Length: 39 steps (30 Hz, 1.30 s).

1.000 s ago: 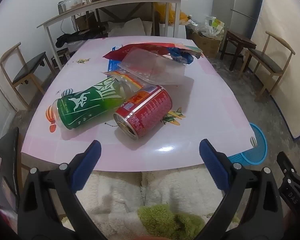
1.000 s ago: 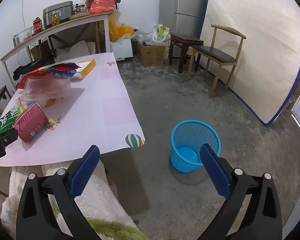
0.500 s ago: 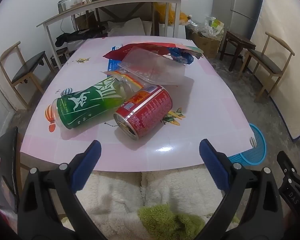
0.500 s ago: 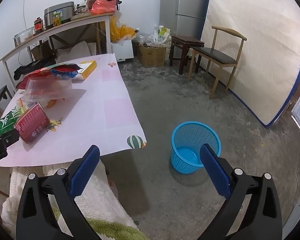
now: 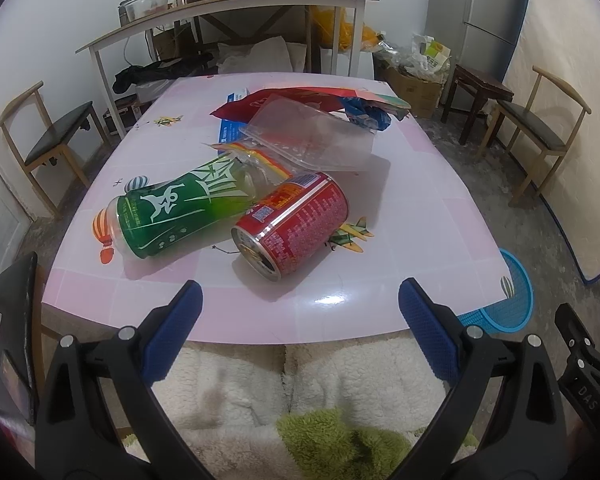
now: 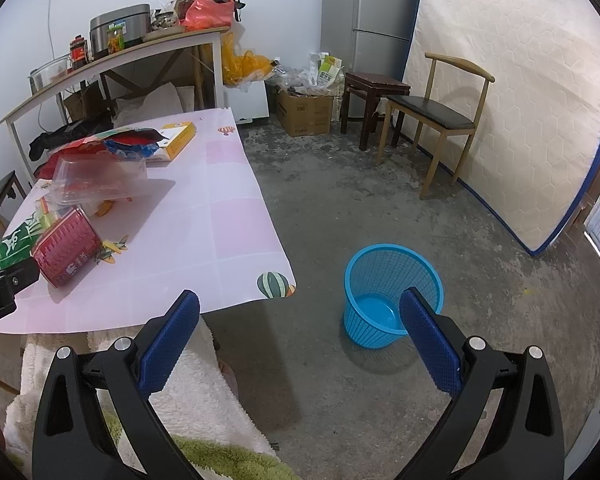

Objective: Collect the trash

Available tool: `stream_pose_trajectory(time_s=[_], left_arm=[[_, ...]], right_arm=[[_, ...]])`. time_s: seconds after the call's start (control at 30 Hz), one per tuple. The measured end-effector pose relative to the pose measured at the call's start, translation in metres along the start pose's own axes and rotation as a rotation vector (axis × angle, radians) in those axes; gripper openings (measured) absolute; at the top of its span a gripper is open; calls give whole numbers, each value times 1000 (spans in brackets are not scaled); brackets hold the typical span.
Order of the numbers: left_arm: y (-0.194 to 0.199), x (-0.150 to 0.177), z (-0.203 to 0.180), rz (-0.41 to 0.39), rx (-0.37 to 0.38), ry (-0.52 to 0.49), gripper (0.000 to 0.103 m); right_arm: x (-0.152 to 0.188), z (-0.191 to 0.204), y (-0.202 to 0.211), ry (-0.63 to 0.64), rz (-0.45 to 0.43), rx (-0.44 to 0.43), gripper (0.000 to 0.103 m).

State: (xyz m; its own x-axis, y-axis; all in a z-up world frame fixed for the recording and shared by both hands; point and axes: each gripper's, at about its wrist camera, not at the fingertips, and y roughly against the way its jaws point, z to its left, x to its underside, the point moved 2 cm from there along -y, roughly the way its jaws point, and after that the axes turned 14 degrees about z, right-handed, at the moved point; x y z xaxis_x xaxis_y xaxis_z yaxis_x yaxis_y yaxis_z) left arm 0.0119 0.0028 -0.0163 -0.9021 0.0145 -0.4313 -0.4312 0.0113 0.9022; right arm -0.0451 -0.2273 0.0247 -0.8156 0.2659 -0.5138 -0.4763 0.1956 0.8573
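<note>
A red can (image 5: pixel 296 226) lies on its side on the pink table (image 5: pixel 420 216), touching a green bottle (image 5: pixel 180 212) on its left. Behind them lie a clear plastic tray (image 5: pixel 312 136), red wrappers (image 5: pixel 300 96) and a blue wrapper (image 5: pixel 366 112). My left gripper (image 5: pixel 300 316) is open and empty at the table's near edge, just short of the can. My right gripper (image 6: pixel 300 320) is open and empty over the floor, to the right of the table. A blue mesh bin (image 6: pixel 392 292) stands on the floor between its fingertips. The can (image 6: pixel 66 252) and bottle (image 6: pixel 14 242) also show in the right wrist view.
A yellow box (image 6: pixel 172 142) lies at the table's far end. Wooden chairs (image 6: pixel 440 116) (image 5: pixel 48 140), a dark stool (image 6: pixel 374 88), a cardboard box (image 6: pixel 304 112) and a shelf table (image 5: pixel 228 12) ring the room. A mattress (image 6: pixel 512 120) leans on the right wall. White fleece (image 5: pixel 300 384) lies below the grippers.
Both views have shifted only slightly. The right gripper has edged a little toward the table. Nothing has been taken hold of or moved.
</note>
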Motion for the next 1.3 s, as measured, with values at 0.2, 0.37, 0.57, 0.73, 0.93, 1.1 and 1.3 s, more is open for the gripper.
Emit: stream_pose_trajectory(time_s=[0.2,0.37,0.57,0.73,0.93,1.1,1.3], left_arm=[[-1,-1,-1,2,-1,0,95],[-1,-1,0,3,0,0,95],[0,-1,7,2,-2,8,95],[0,-1,8,2,-3,9,95],[0,-1,8,3,-3,9,95],[-1,-2,10,5,-4,9,95],[-1,-1,10,6,-4,10,95]], right_arm=[[2,0,-1,4,1,-5,98],[1,0,-1,4,1,-4,98],[1,1,-1,4,1,-6,98],[2,2,-1,4,0,-5,98],[2,3,-1,5,2,-5,98],[2,4,-2,4,5,-7,98],[2,4,-2,5,6,-8,98]])
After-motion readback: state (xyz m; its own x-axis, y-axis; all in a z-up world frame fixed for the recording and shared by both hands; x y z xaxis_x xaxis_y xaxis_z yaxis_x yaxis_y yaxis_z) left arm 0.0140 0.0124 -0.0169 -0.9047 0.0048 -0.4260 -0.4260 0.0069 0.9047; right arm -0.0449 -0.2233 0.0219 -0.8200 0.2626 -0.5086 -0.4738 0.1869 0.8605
